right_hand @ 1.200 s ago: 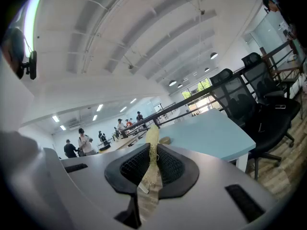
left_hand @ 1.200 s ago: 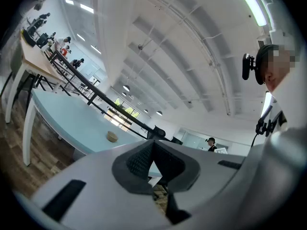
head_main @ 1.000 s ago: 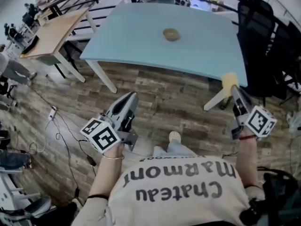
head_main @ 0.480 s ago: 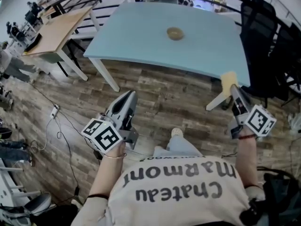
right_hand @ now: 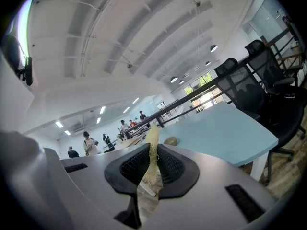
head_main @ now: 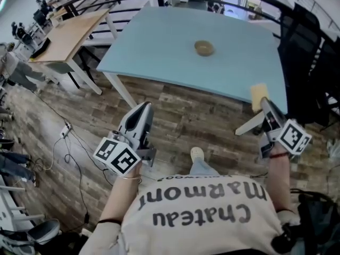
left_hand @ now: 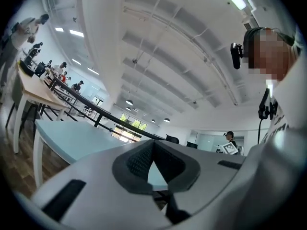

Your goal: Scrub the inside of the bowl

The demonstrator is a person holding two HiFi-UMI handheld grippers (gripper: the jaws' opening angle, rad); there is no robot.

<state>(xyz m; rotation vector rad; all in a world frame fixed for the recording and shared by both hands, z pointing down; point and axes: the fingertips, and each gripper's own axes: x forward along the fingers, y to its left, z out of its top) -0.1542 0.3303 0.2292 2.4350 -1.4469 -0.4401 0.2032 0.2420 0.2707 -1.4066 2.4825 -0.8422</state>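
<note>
- The bowl is small and tan. It sits upright on the light blue table, towards the table's middle.
- In the head view, both grippers are held over the wooden floor on the near side of the table, well apart from the bowl. Neither one is touching the table.
- The left gripper points towards the table's near edge, and the bowl lies ahead of it and off to its right.
- In the left gripper view, the jaws of the left gripper are closed together with nothing between them. Only a small triangular gap shows between the dark pads, with the table top visible through it.
- The right gripper is clamped on a thin yellow scrub pad. The pad sticks out past the jaw tips and overlaps the table's near right corner in the head view.
- In the right gripper view, the scrub pad is fibrous and stands edge-on, pinched between the pads.
- In that same view the bowl shows just right of the pad's upper end, far off on the table, so it lies ahead of this gripper and slightly to the left in the head view.
- A black chair stands at the table's right side.
</note>
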